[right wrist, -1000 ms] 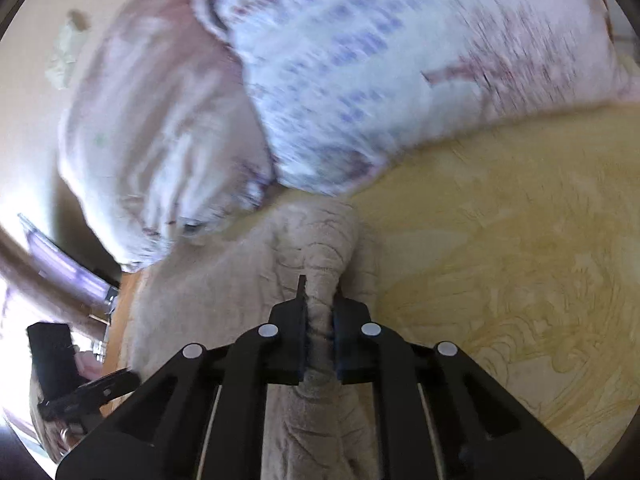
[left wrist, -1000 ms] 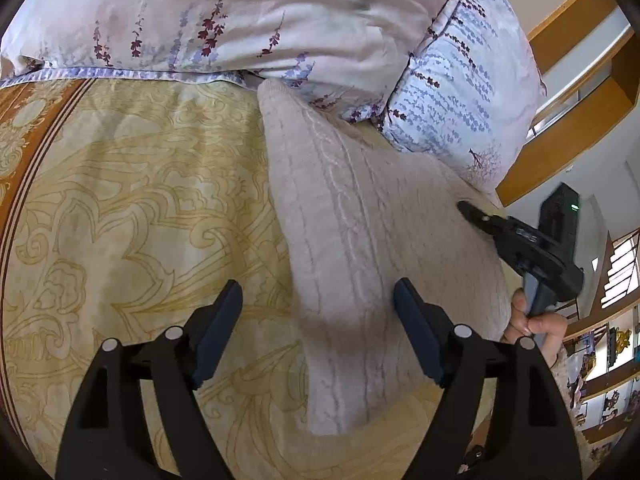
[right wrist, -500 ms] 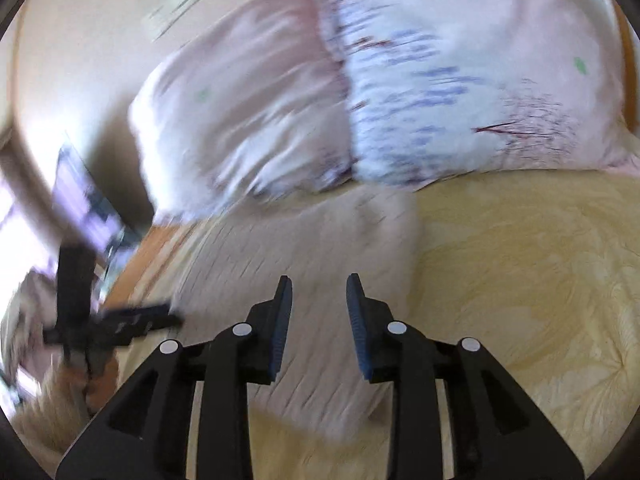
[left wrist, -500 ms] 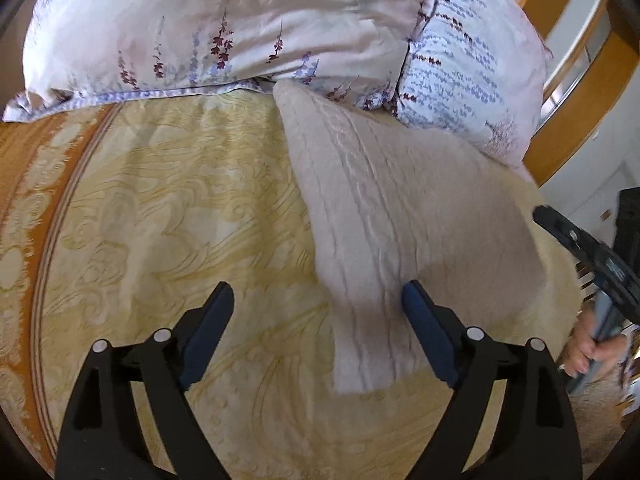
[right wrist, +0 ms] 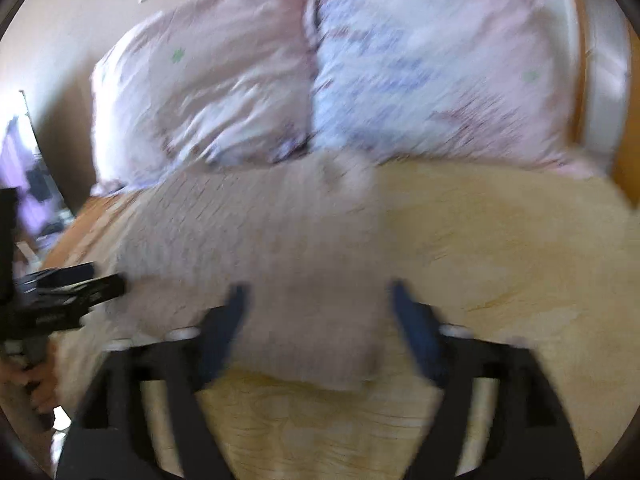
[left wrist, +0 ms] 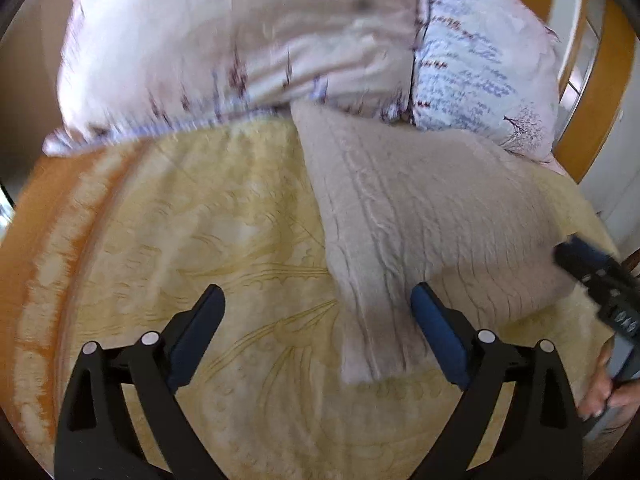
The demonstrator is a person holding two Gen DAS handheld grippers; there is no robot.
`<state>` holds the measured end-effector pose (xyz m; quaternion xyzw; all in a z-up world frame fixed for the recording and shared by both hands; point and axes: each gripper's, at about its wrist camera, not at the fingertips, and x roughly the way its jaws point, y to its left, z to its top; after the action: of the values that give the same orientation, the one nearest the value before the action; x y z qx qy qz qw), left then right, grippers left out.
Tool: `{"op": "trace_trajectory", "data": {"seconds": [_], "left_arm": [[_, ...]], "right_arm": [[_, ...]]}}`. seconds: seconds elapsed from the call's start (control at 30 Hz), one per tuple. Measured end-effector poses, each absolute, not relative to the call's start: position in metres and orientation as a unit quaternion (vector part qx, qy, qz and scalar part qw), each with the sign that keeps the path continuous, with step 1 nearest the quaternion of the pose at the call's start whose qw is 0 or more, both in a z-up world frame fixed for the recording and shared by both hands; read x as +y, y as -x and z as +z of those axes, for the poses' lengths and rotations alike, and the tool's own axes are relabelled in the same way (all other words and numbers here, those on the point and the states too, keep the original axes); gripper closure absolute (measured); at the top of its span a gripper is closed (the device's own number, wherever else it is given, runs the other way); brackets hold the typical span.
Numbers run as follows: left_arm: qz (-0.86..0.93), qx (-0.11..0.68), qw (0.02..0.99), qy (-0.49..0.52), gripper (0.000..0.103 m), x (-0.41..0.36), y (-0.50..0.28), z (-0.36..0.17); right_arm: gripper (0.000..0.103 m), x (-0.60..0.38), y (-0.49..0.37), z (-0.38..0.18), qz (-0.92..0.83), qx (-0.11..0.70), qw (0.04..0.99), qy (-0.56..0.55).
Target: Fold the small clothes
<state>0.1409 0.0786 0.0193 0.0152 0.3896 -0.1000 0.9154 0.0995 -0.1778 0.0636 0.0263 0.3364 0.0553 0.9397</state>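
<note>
A beige cable-knit garment lies folded flat on the yellow patterned bedspread, its far end against the pillows. My left gripper is open and empty, above the garment's near left corner. My right gripper is open and empty, above the garment's near edge; that view is motion-blurred. The right gripper also shows at the right edge of the left wrist view, and the left gripper shows at the left of the right wrist view.
Two floral pillows lie at the head of the bed. An orange border runs along the bedspread's left side. A wooden headboard frame stands at the right.
My right gripper has let go of the garment, opened wide and drawn back. My left gripper has also drawn back a little. The garment now lies flat.
</note>
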Motion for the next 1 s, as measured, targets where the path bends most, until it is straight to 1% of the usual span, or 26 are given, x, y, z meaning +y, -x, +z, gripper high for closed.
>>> {"op": "trace_trajectory", "data": {"seconds": [0.03, 0.13, 0.17, 0.27, 0.37, 0.57, 1.0], "left_arm": [[-0.089, 0.374, 0.923, -0.022, 0.002, 0.080, -0.131, 0.023], [-0.078, 0.352, 0.933, -0.016, 0.002, 0.084, -0.113, 0.027], [-0.079, 0.352, 0.933, -0.005, 0.002, 0.086, -0.109, 0.028], [-0.085, 0.364, 0.927, 0.021, 0.002, 0.090, -0.101, 0.024], [-0.077, 0.379, 0.922, 0.014, 0.002, 0.086, -0.095, 0.019], [-0.079, 0.393, 0.916, -0.007, 0.002, 0.075, -0.086, 0.013], [-0.046, 0.443, 0.894, -0.048, 0.002, 0.058, -0.096, -0.005]], "right_arm": [[0.007, -0.179, -0.098, 0.067, 0.045, 0.323, 0.945, -0.019], [0.005, -0.182, -0.090, 0.073, 0.025, 0.301, 0.953, -0.006], [0.002, -0.184, -0.088, 0.074, 0.018, 0.296, 0.955, -0.007], [0.001, -0.190, -0.077, 0.077, -0.001, 0.276, 0.961, -0.011], [0.001, -0.192, -0.068, 0.078, -0.018, 0.270, 0.963, -0.019], [0.001, -0.187, -0.066, 0.069, 0.013, 0.304, 0.952, -0.042], [0.001, -0.150, -0.070, 0.029, 0.035, 0.396, 0.918, -0.005]]}}
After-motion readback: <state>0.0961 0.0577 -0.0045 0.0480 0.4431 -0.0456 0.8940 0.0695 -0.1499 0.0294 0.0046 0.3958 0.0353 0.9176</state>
